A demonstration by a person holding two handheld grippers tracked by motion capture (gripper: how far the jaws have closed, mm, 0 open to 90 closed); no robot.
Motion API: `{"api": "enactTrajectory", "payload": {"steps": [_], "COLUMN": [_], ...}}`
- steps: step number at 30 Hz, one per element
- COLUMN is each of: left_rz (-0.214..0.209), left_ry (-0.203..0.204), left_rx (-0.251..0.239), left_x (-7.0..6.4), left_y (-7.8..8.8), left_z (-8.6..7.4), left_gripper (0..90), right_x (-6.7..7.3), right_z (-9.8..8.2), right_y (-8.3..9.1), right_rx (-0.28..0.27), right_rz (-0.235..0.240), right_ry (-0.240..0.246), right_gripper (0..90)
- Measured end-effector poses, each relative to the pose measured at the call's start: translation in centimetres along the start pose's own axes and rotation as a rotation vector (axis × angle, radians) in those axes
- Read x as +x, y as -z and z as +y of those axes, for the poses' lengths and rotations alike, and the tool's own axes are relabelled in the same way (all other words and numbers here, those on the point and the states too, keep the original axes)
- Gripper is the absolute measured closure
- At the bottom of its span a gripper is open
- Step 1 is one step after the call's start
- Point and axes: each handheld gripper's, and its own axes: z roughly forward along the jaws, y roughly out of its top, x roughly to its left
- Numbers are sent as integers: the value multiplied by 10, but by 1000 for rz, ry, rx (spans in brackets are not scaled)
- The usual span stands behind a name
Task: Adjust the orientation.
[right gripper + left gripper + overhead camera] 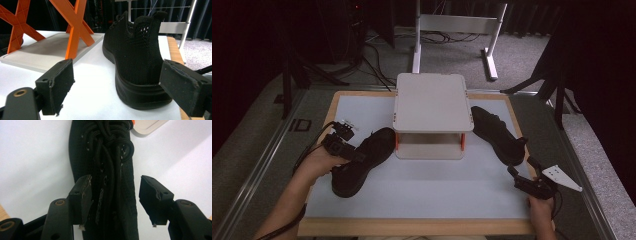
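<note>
Two black mesh shoes lie on the white tabletop (427, 190), one on either side of a small rack. The left shoe (362, 162) points toward the rack, and my left gripper (356, 154) is over its middle. In the left gripper view this gripper (115, 200) is open and straddles the laced upper of the shoe (112, 170); the left pad (83, 197) touches the shoe and the right pad stands apart from it. My right gripper (522, 168) is open just behind the heel of the right shoe (498, 134). That heel (135, 57) is ahead of the right gripper (120, 90), outside its jaws.
A white two-level rack (432, 102) with orange X-shaped supports (75, 27) stands mid-table between the shoes. A wooden frame (412, 226) borders the white top. Beyond the table are a white stand (457, 25), cables and dark curtains.
</note>
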Motion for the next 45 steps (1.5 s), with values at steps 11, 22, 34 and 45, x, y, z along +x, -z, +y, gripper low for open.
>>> {"api": "enactTrajectory", "payload": {"steps": [11, 22, 34, 45], "left_rz": [16, 49, 97, 155], "left_ry": [9, 30, 43, 85], "left_rx": [-185, -459, -647, -772], "left_x": [-5, -13, -13, -16], "left_y": [18, 25, 22, 2], "left_z": [-32, -69, -93, -121], "left_gripper": [439, 428, 428, 267], "right_x": [1, 2, 2, 2], "right_z": [0, 0, 0, 0], "right_y": [-1, -1, -1, -2], "right_rx": [7, 7, 6, 8], "right_rz": [-2, 0, 4, 12], "right_ry": [8, 14, 18, 21], "right_gripper": [119, 119, 119, 119]}}
